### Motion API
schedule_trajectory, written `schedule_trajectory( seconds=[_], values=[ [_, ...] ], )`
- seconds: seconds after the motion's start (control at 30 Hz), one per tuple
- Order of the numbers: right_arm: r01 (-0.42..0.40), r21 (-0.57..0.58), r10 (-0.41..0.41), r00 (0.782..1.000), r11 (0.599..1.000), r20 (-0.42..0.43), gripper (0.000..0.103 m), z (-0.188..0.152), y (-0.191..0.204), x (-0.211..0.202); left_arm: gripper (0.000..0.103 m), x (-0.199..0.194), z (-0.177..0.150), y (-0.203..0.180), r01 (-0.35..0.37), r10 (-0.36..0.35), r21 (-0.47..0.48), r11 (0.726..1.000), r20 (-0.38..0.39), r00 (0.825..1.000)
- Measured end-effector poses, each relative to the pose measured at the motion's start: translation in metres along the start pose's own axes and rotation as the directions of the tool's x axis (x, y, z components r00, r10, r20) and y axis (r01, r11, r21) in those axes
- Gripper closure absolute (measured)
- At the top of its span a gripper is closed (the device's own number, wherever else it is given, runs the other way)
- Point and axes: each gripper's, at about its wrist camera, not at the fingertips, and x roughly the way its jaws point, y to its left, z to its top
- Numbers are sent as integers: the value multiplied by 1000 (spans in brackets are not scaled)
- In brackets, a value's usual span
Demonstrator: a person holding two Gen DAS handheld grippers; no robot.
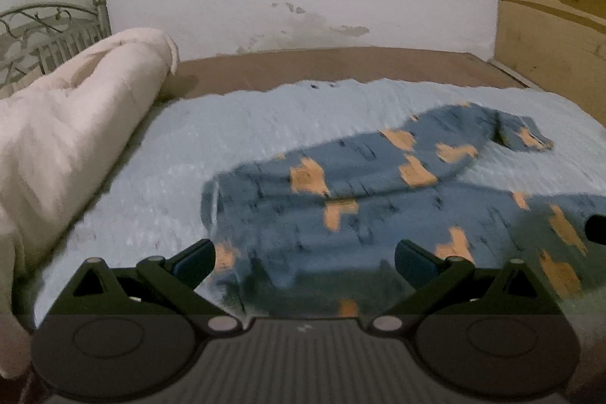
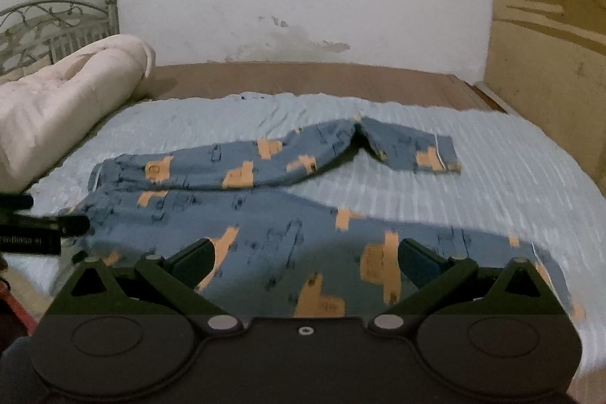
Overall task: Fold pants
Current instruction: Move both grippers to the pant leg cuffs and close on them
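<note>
Blue pants with orange patches [image 2: 265, 226] lie spread on a light blue bedspread [image 2: 511, 177]. The near leg runs left to right; the far leg is bent, its end folded back at the far right [image 2: 413, 148]. The waist lies at the left [image 1: 216, 203]. My left gripper [image 1: 305, 262] is open and empty just above the waist end of the pants [image 1: 378, 207]. My right gripper [image 2: 306, 262] is open and empty above the near leg. The left gripper also shows at the left edge of the right wrist view [image 2: 45, 228].
A rolled cream duvet [image 1: 68, 139] lies along the left of the bed, before a metal headboard [image 2: 49, 29]. Bare brown mattress [image 2: 303, 78] shows beyond the bedspread, then a stained white wall. A wooden panel [image 2: 549, 44] stands at the right.
</note>
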Motion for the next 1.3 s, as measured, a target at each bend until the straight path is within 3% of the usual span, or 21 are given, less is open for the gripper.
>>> schedule_trajectory(
  seconds=[0.17, 0.37, 0.53, 0.6, 0.73, 0.87, 0.93, 1.1, 1.3],
  values=[
    [-15, -31, 16, 1000, 999, 14, 1, 28, -6, 36, 1, 35, 37, 13, -44, 44, 12, 999, 11, 999],
    [-8, -123, 12, 999, 992, 34, 1, 64, -12, 86, 1, 90, 74, 27, -37, 37, 55, 998, 8, 999],
    [-88, -202, 104, 992, 975, 71, 1, 110, -27, 128, 1, 137, 96, 28, -44, 42, 130, 991, 18, 999],
    [-163, -228, 184, 980, 960, 75, 1, 132, -37, 151, 0, 154, 101, 28, -56, 56, 151, 987, 7, 998],
    [-335, -262, 341, 940, 905, -24, 1, 165, -57, 201, 1, 180, 104, 28, -68, 71, 209, 976, -7, 997],
    [-415, -263, 401, 910, 871, -107, 1, 185, -66, 249, 0, 205, 101, 30, -50, 60, 254, 966, -31, 998],
    [-438, -310, 402, 899, 844, -174, 1, 188, -63, 275, 0, 217, 99, 33, -22, 37, 273, 962, -51, 998],
    [-401, -442, 299, 911, 802, -285, 2, 188, -44, 335, 1, 246, 99, 43, 81, -46, 297, 951, -121, 992],
    [-399, -491, 243, 904, 775, -351, 15, 183, -39, 370, 1, 271, 102, 59, 194, -141, 293, 936, -192, 971]
  ],
)
